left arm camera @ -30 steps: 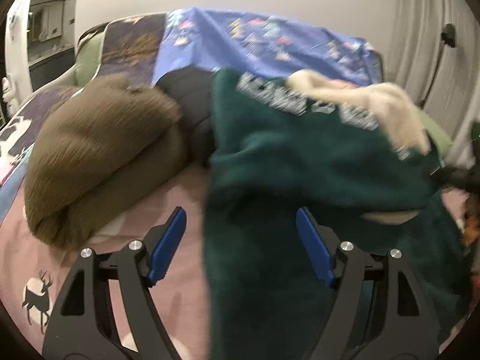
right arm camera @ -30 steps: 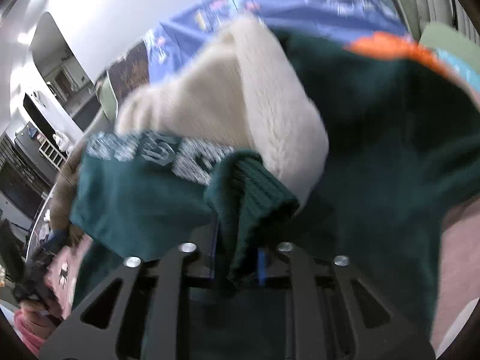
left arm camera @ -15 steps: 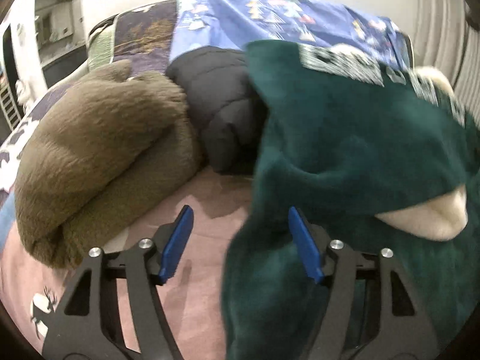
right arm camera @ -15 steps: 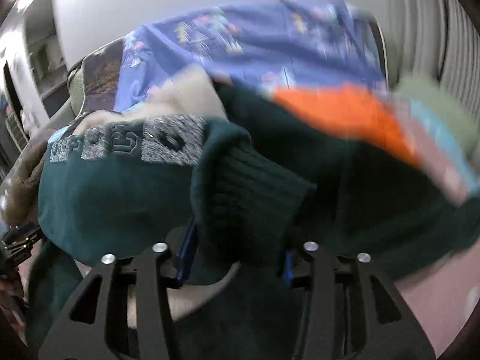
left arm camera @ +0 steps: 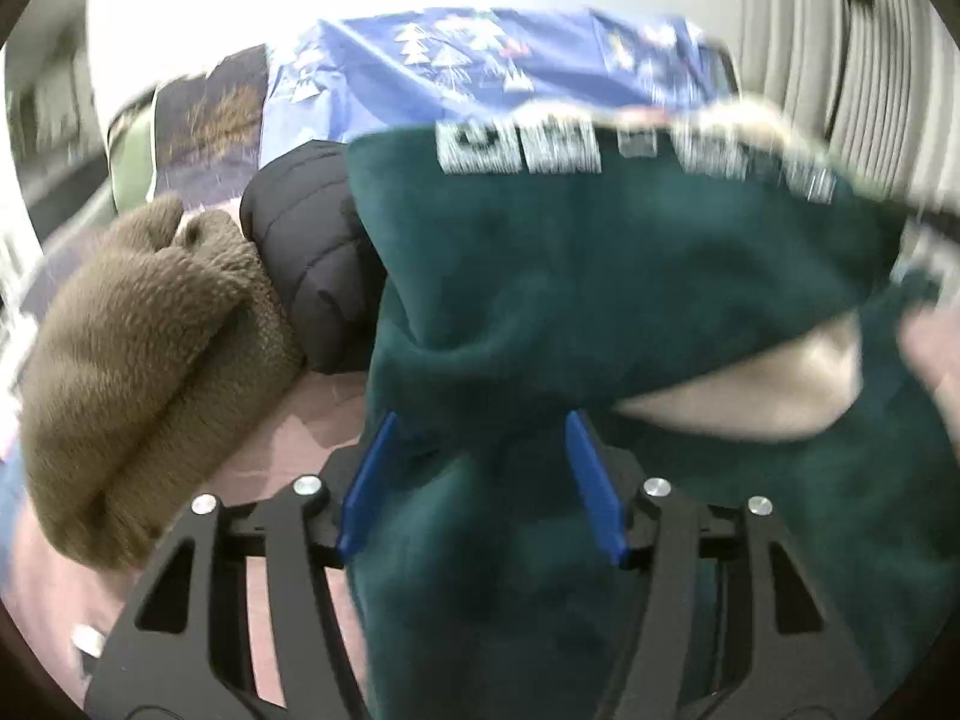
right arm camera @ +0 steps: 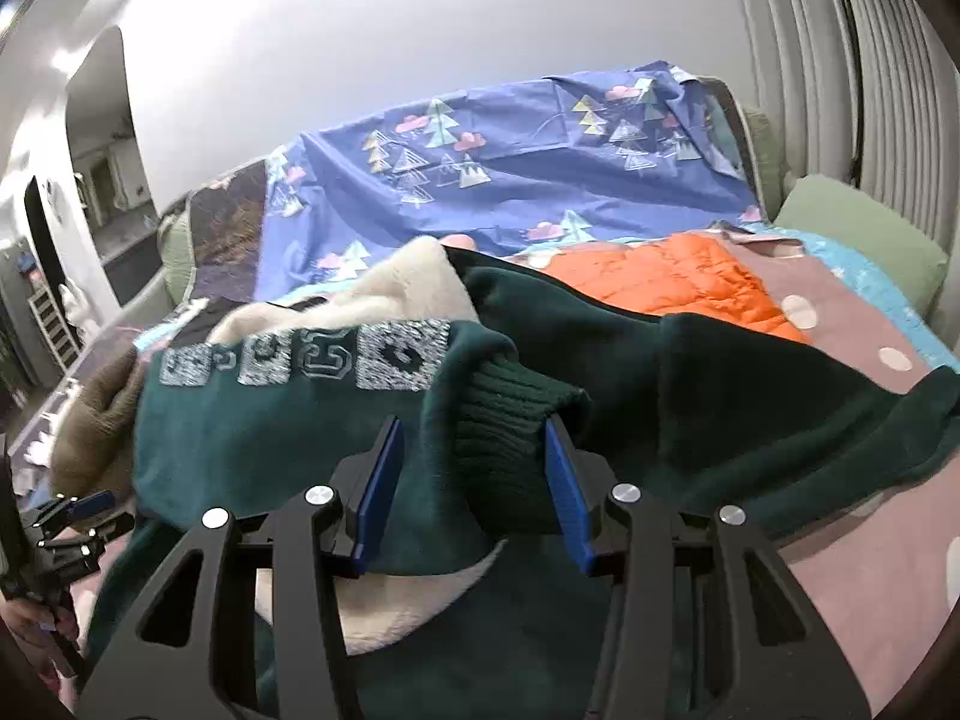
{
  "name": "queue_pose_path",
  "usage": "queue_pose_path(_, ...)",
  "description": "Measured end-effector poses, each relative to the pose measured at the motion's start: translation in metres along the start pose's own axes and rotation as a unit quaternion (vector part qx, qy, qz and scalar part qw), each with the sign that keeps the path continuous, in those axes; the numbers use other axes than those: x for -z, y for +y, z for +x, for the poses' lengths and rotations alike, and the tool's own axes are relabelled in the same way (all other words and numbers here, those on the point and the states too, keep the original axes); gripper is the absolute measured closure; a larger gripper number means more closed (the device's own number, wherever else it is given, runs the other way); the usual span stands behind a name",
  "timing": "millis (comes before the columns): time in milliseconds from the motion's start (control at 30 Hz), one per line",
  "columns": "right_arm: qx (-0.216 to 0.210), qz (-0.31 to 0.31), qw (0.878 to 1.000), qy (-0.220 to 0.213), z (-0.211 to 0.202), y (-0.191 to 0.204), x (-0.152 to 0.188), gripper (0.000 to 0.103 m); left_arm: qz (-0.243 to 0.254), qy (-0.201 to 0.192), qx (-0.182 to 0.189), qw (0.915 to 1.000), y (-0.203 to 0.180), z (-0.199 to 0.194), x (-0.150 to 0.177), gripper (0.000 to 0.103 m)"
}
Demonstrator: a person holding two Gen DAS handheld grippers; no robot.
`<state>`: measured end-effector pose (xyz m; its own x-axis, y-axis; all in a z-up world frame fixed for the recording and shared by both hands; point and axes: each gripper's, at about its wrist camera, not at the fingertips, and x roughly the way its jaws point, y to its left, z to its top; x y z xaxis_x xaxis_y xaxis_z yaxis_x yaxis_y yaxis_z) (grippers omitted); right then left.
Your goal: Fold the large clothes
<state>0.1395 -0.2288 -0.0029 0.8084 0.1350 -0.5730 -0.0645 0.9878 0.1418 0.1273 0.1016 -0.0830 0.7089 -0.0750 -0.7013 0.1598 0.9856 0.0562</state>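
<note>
Left wrist view shows the green sweatshirt [left arm camera: 600, 300] bunched on the pink bedspread [left arm camera: 300, 420], with a thick fold of its fleece lying between the blue pads of the left gripper [left arm camera: 480, 474]. The jaws are closing, roughly half open; motion blur prevents a firm finding on whether both pads already press the cloth. A brown fleece garment [left arm camera: 144, 372] and a black padded jacket [left arm camera: 306, 282] lie to the left, touching each other and clear of the work.

Right wrist view shows the right gripper [right arm camera: 474, 474] with the ribbed cuff [right arm camera: 504, 420] standing between its pads. These jaws are also closing. The far pad touches the rib knit; a narrow gap appears at the near pad, so no clamp is confirmed. An orange quilted jacket [right arm camera: 678, 288] lies behind the sweatshirt, and a blue tree-print sheet [right arm camera: 510, 180] covers the backrest.

Handling assessment: the garment is soft, thick and limp, with a cream pile lining [right arm camera: 384, 300]. It should be fairly heavy for clothing, will sag between holds, and is not fragile or slippery. The ribbed cuff is the firmer hold; the bunched fleece at the left risks catching several layers. Seams, hem or shoulder edges would give cleaner folds.
</note>
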Motion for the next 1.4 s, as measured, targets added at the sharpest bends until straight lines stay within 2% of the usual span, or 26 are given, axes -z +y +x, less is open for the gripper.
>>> queue_pose_path(100, 0.003, 0.018, 1.000, 0.013, 0.006, -0.009, -0.001, 0.055, 0.026, 0.032, -0.042, 0.9983, -0.001, 0.021, 0.002, 0.043)
queue_pose_path(167, -0.005, 0.032, 0.999, 0.020, 0.010, -0.016, 0.000, 0.055, 0.027, 0.031, -0.075, 0.9963, 0.005, 0.028, -0.006, 0.061)
queue_pose_path(200, -0.004, 0.033, 0.999, 0.021, 0.009, -0.016, 0.002, 0.055, 0.019, 0.029, -0.085, 0.9958, 0.013, 0.029, -0.010, 0.078)
queue_pose_path(300, -0.002, 0.027, 0.999, 0.030, 0.014, -0.018, 0.006, 0.055, -0.030, 0.026, -0.108, 0.9934, 0.041, 0.028, -0.012, 0.084)
queue_pose_path(367, -0.004, 0.032, 0.998, 0.053, 0.024, -0.021, 0.015, 0.055, -0.061, 0.034, -0.122, 0.9901, 0.061, 0.031, -0.004, 0.084)
queue_pose_path(400, -0.002, 0.033, 0.998, 0.058, 0.027, -0.022, 0.018, 0.055, -0.080, 0.044, -0.128, 0.9876, 0.071, 0.033, 0.004, 0.094)
queue_pose_path(433, 0.009, 0.031, 0.998, 0.061, 0.030, -0.022, 0.022, 0.055, -0.090, 0.051, -0.131, 0.9860, 0.077, 0.034, 0.010, 0.096)
queue_pose_path(500, 0.018, 0.032, 0.998, 0.056, 0.029, -0.024, 0.023, 0.055, -0.116, 0.047, -0.072, 0.9895, 0.087, 0.026, 0.022, 0.095)
queue_pose_path(567, 0.025, 0.049, 0.998, 0.032, 0.017, -0.025, 0.022, 0.055, -0.126, 0.038, -0.041, 0.9904, 0.088, 0.009, 0.024, 0.093)
queue_pose_path(633, 0.038, 0.048, 0.998, -0.021, -0.006, -0.019, 0.018, 0.058, -0.110, 0.015, -0.029, 0.9934, 0.078, -0.011, 0.019, 0.093)
queue_pose_path(700, 0.023, 0.025, 0.998, -0.056, -0.021, -0.007, 0.014, 0.064, -0.087, -0.019, 0.008, 0.9960, 0.061, -0.035, 0.005, 0.093)
queue_pose_path(733, -0.006, 0.013, 0.998, -0.059, -0.025, 0.002, 0.013, 0.068, -0.077, -0.032, 0.022, 0.9963, 0.051, -0.043, -0.002, 0.093)
queue_pose_path(800, -0.054, -0.001, 0.998, -0.037, -0.017, 0.014, 0.015, 0.070, -0.055, -0.051, 0.051, 0.9959, 0.025, -0.050, -0.018, 0.092)
queue_pose_path(833, -0.064, -0.010, 0.998, -0.008, -0.003, 0.022, 0.020, 0.071, -0.046, -0.053, 0.069, 0.9951, 0.012, -0.046, -0.025, 0.089)
queue_pose_path(867, -0.055, -0.019, 0.998, 0.016, 0.011, 0.026, 0.024, 0.071, -0.038, -0.050, 0.078, 0.9950, -0.001, -0.037, -0.030, 0.088)
queue_pose_path(967, 0.009, -0.036, 0.994, 0.098, 0.078, 0.023, 0.049, 0.071, -0.029, -0.003, 0.069, 0.9972, -0.023, 0.014, -0.028, 0.072)
queue_pose_path(1000, 0.018, -0.030, 0.993, 0.112, 0.095, 0.016, 0.060, 0.070, -0.034, 0.015, 0.066, 0.9971, -0.022, 0.033, -0.024, 0.066)
queue_pose_path(1033, 0.015, -0.022, 0.994, 0.106, 0.101, 0.013, 0.066, 0.069, -0.045, 0.038, 0.072, 0.9957, -0.025, 0.053, -0.015, 0.065)
queue_pose_path(1067, 0.013, -0.018, 0.995, 0.095, 0.098, 0.013, 0.067, 0.069, -0.053, 0.042, 0.075, 0.9949, -0.024, 0.062, -0.009, 0.065)
queue_pose_path(1233, 0.005, -0.035, 0.996, 0.085, 0.068, 0.013, 0.059, 0.066, -0.080, 0.035, 0.104, 0.9907, -0.010, 0.049, -0.009, 0.063)
queue_pose_path(1267, -0.010, -0.015, 0.997, 0.077, 0.056, 0.004, 0.054, 0.065, -0.083, 0.033, 0.101, 0.9908, -0.010, 0.043, -0.010, 0.061)
queue_pose_path(1300, -0.023, 0.008, 0.998, 0.061, 0.041, -0.008, 0.048, 0.063, -0.085, 0.028, 0.102, 0.9908, -0.011, 0.035, -0.011, 0.052)
queue_pose_path(1333, -0.022, 0.021, 0.998, 0.049, 0.030, -0.019, 0.044, 0.057, -0.084, 0.017, 0.106, 0.9907, -0.010, 0.027, -0.012, 0.044)
queue_pose_path(1367, -0.007, 0.045, 0.999, 0.029, 0.014, -0.043, 0.036, 0.050, -0.077, -0.003, 0.111, 0.9908, -0.015, 0.012, -0.015, 0.044)
queue_pose_path(1400, 0.012, 0.065, 0.998, 0.015, 0.005, -0.066, 0.031, 0.047, -0.070, -0.011, 0.115, 0.9907, -0.021, 0.004, -0.018, 0.044)
